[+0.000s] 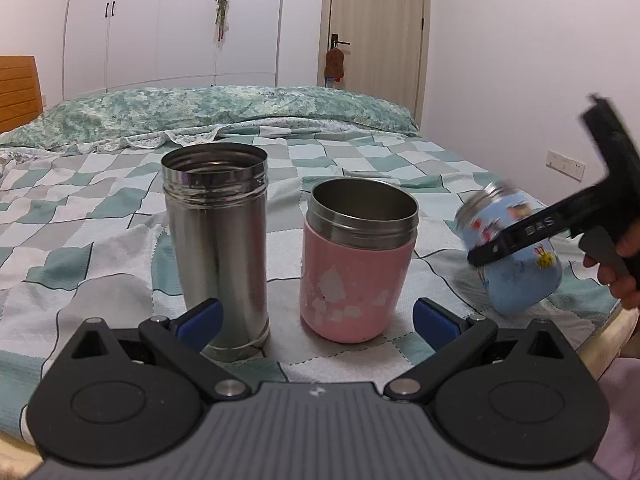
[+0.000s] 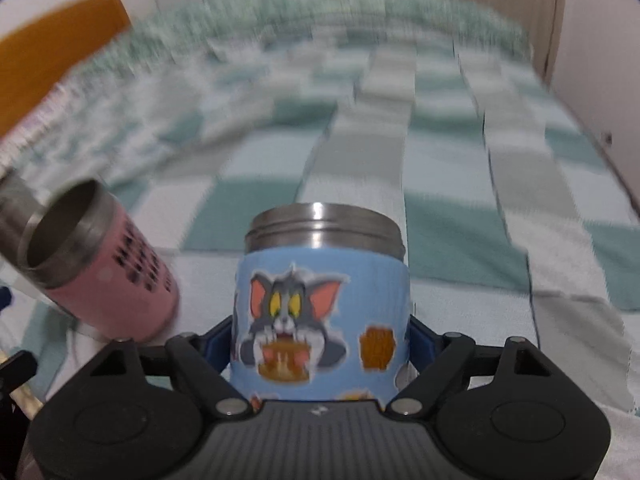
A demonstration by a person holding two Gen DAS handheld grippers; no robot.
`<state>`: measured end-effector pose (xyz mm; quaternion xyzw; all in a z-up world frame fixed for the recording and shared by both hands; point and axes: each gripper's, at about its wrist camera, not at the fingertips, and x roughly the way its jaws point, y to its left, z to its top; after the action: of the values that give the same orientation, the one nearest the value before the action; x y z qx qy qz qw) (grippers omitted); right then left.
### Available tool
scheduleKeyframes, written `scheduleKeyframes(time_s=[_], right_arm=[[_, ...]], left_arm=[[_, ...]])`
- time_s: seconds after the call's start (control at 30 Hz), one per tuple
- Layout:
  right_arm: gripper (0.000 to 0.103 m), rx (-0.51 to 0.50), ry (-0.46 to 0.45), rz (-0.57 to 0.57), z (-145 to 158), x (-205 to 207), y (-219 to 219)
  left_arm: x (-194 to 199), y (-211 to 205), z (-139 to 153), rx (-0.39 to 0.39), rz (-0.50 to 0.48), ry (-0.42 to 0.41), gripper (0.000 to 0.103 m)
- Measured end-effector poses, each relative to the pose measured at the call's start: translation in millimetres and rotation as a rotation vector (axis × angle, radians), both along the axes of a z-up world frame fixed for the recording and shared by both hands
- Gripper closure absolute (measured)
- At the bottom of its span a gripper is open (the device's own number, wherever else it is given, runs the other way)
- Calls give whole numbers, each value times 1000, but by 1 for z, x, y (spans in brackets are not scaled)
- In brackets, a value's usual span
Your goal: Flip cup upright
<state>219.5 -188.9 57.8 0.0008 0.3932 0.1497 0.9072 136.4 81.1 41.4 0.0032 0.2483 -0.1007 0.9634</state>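
Status: flip under way, not finished. My right hand-held gripper [image 2: 320,344] is clenched on the blue cup [image 2: 320,320], blue pads pressed against both sides of its lower body. From the left wrist view the blue cup [image 1: 516,256] is tilted, steel mouth leaning up and to the left, base close to the bed [image 1: 100,216]; I cannot tell whether the base touches the quilt. Both views show motion blur, so I judge the cup to be mid-rotation.

My left hand-held gripper [image 1: 316,320] is released, jaws spread wide and holding nothing, facing the steel cup [image 1: 218,248] and the pink cup [image 1: 356,264]. Both of those stand upright on the bed, mouths open to the top, just beside each other.

Remaining, in my judgement: bring the blue cup fully vertical, seat its base flat on the quilt, then let go. Risk noted: the soft, uneven bedding may let it tip on release.
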Motion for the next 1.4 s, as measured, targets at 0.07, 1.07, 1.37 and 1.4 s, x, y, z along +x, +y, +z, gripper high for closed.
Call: scheduleKeyframes(time_s=[0.07,1.07,1.37,1.4], right_arm=[[20,40,-132,24,5,-18,2],[0,55,-590,-4,-18,-190,-66],[0,-25,-692,-19,-49,-231,-75],[0,-25,-699,-19,-50,-232,-75]], left_arm=[[-2,1,1,-4,4,-5,0],[-94,-45,-5,-68,59,-195,0],[-120,-75,-36,-35,103,-304,0],[-121,-77,-36,-31,112,-311,0]])
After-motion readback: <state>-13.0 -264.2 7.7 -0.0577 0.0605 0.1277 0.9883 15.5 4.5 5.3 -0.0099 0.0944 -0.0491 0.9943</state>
